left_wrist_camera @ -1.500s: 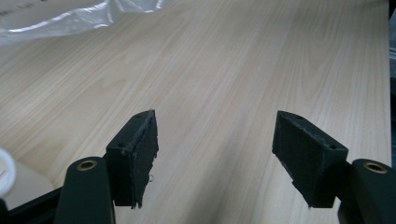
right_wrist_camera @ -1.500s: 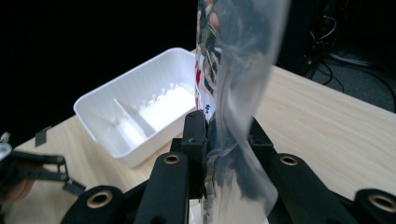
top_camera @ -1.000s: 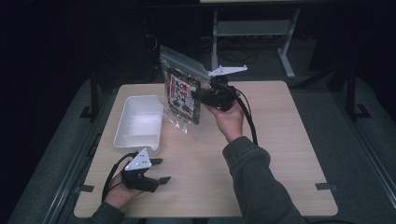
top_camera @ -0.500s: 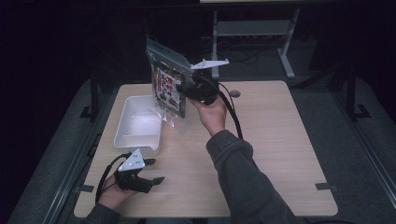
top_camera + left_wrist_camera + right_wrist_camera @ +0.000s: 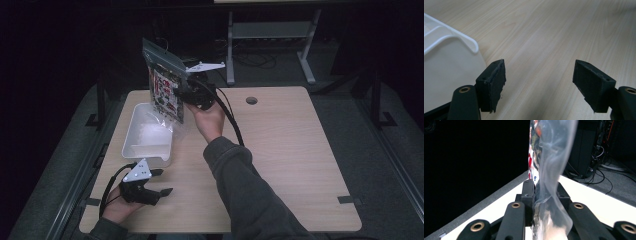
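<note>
Carried further toward the upper left of the high view since a second ago: the clear plastic bag with a red, white and black printed card inside [image 5: 165, 92], clamped in the black right gripper [image 5: 186, 95]. Now turned more edge-on, hanging above the far end of the white rectangular plastic tray [image 5: 131, 131].

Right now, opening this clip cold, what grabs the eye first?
The printed plastic bag, held upright in the air above the table's far left by the right gripper, its fingers shut on the bag's edge. Below it sits a white tray. The left gripper rests open at the near-left corner.
</note>
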Demonstrator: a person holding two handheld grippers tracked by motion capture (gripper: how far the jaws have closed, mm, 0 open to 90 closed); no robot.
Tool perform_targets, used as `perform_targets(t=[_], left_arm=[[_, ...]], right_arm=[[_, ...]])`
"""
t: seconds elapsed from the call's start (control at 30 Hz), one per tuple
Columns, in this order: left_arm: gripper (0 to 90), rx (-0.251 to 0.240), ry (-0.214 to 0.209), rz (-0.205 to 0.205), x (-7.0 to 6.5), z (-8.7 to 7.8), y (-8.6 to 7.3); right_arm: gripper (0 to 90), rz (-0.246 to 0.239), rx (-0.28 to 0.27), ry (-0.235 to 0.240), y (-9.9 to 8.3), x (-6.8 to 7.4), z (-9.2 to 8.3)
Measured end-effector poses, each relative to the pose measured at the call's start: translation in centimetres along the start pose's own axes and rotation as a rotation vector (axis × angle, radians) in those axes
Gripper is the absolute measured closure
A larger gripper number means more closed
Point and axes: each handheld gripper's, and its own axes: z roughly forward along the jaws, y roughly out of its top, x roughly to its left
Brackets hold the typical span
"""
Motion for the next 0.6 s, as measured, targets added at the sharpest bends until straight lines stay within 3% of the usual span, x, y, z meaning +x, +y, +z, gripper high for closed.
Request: perform_targets(t=[0.6], left_arm=[[25.5, 0.008, -0.014, 0.003, 0.2, 0.1, -0.3]], right_arm=[[75.2, 0.04, -0.018, -0.025, -0.6, 1.5, 4.6]])
